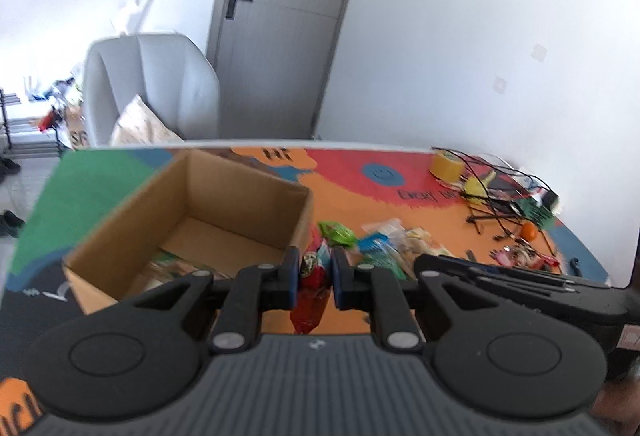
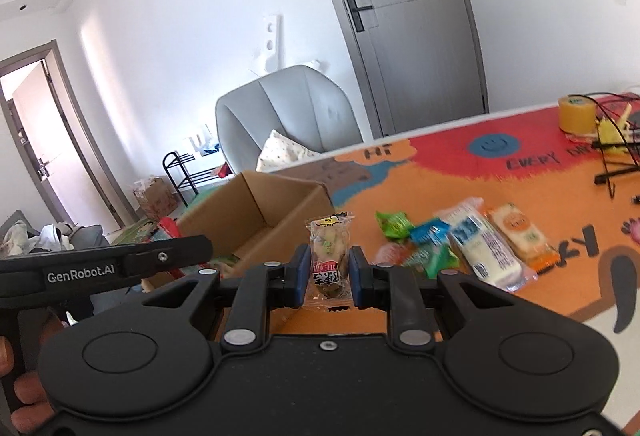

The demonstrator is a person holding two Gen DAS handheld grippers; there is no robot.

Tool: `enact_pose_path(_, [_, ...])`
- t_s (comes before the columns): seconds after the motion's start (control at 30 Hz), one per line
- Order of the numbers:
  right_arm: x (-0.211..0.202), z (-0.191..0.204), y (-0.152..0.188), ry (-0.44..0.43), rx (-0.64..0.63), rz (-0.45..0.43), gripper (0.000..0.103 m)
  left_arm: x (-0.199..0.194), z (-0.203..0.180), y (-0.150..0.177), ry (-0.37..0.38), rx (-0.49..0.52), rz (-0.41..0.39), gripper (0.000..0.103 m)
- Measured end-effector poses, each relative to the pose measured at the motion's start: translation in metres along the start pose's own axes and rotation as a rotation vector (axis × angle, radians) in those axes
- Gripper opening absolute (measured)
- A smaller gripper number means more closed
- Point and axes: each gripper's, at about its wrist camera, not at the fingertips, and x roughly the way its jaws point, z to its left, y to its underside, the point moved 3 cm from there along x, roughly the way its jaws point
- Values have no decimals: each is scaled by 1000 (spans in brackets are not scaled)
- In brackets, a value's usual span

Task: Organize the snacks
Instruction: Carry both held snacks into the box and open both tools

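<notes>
1. Between the blue pads of the left gripper [image 1: 315, 278], a red snack packet [image 1: 311, 294] is pinched near its top, so its tail hangs free.
2. Right gripper [image 2: 330, 272]: closed on a clear wrapped snack [image 2: 329, 256], held upright by its middle.
3. Cardboard box [image 1: 192, 220]: open-topped, just beyond and left of both grippers; some packets already lie inside, so it appears to be the collecting place.
4. Loose snacks [image 2: 460, 240]: clustered on the colourful table mat [image 2: 420, 188] right of the box, awaiting collection.
</notes>
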Motion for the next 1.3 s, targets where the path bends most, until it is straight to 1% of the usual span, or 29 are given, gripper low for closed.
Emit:
enact_pose_path(0.07, [1,6,-3,-16,-5,-7,22,-8,7,-5,-7,-4,-19,15])
enact_pose_path(0.17, [5,17,-9,-36,-13,-14,22,-17,15,-11,-45,10,-50,15])
enact_pose_path(0.5, [25,50,-15,-82,-27,9,22,-24,53,-19,-86,-34,-62,15])
enact_pose_path(0.7, [38,61,-18,-114,-15,22,22,-22,71,-21,-101,-49,-65,15])
enact_pose_path(1.07, [65,80,-20,-138,-33,54,22,3,94,-31,-108,-72,-56,15])
enact_pose_path(1.2, [73,84,-19,-131,-36,70,22,14,99,-32,-98,-72,-48,15])
enact_pose_path(1.3, [76,84,-19,-119,-38,76,22,21,102,-34,-76,-83,-54,15])
